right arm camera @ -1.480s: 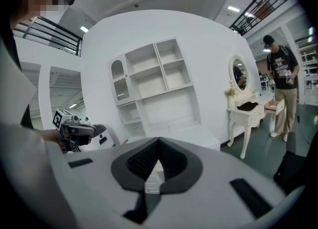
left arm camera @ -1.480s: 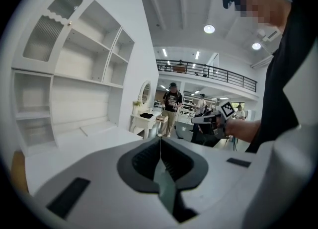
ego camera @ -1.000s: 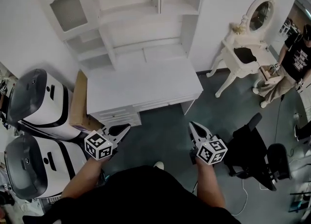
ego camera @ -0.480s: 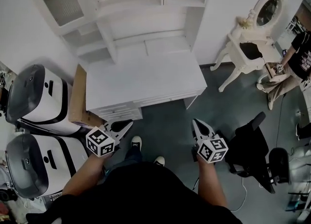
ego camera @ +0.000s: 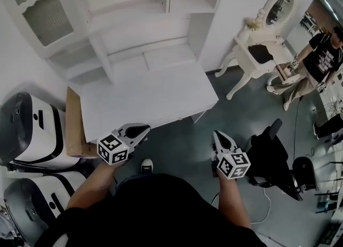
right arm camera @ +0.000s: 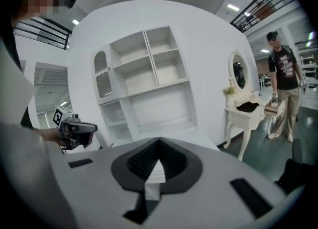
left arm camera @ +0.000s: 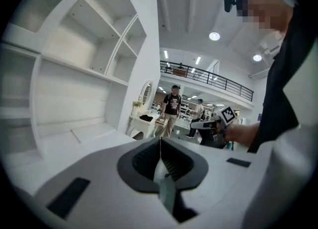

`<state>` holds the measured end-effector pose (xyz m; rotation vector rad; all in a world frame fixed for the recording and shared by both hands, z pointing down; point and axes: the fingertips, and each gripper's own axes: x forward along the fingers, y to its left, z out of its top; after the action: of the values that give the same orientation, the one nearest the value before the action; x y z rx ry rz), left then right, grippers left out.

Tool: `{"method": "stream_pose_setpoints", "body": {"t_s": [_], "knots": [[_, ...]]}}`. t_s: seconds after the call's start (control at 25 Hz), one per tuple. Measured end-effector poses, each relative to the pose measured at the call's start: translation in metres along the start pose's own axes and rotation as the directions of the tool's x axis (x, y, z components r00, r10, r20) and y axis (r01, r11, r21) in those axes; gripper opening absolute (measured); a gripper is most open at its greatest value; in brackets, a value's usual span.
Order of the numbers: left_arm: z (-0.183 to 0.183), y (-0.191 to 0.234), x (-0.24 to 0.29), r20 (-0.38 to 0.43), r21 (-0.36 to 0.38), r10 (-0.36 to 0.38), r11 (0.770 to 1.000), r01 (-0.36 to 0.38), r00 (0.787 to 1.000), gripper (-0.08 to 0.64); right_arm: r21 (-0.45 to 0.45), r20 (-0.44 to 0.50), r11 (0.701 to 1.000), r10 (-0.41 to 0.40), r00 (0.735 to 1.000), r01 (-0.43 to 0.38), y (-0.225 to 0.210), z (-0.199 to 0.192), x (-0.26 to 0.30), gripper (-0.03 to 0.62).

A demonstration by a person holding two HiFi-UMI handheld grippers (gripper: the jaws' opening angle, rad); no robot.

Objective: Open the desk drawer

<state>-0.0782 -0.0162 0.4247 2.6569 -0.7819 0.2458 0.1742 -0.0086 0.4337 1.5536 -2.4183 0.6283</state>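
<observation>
I am holding my left claw (ego camera: 141,131) clenched on nothing, its tips hanging just at the front edge of the white desk (ego camera: 150,93), near its left corner. The drawer, I am judging, is sitting under that front edge with its long axis running along it; its face is barely showing from above. My right claw (ego camera: 217,135), likewise clenched and empty, is hovering over the floor, well apart from the desk, so the left is nearer.

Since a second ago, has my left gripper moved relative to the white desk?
Yes. The left gripper has moved toward the white desk; its jaws now overlap the desk's front edge in the head view.
</observation>
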Motion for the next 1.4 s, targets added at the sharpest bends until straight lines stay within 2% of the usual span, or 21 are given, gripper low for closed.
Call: {"method": "stream_pose_setpoints", "body": {"t_s": [0.32,0.48,0.6,0.84,1.08,1.24,1.4], "knots": [[0.020,0.074,0.008,-0.007,0.027,-0.061,0.998,0.061,0.998,0.012,0.027,-0.029,0.993,-0.115,0.993,0.116,0.019,0.014,0.048,0.002],[0.025,0.097,0.015,-0.007,0.032,-0.098,0.995,0.098,0.995,0.012,0.038,-0.061,0.980,-0.193,0.979,0.195,0.015,0.015,0.058,0.002],[0.024,0.110,0.017,-0.012,0.029,-0.119,0.992,0.120,0.993,0.012,0.041,-0.067,0.974,-0.221,0.973,0.224,0.020,0.017,0.064,0.002],[0.015,0.131,0.020,-0.033,0.021,-0.143,0.989,0.144,0.989,0.012,0.037,-0.071,0.981,-0.187,0.980,0.189,0.040,0.012,0.083,0.002],[0.021,0.137,0.021,-0.018,0.002,-0.125,0.992,0.125,0.992,0.012,0.042,-0.075,0.983,-0.173,0.982,0.177,0.030,0.011,0.095,0.002],[0.025,0.141,0.022,-0.013,0.009,-0.087,0.996,0.087,0.996,0.012,0.034,-0.086,0.990,-0.130,0.988,0.133,0.022,0.011,0.106,0.002],[0.036,0.147,0.023,0.017,0.009,-0.013,1.000,0.013,1.000,0.012,0.031,-0.094,0.996,-0.085,0.992,0.088,0.004,0.013,0.114,0.002]]}}
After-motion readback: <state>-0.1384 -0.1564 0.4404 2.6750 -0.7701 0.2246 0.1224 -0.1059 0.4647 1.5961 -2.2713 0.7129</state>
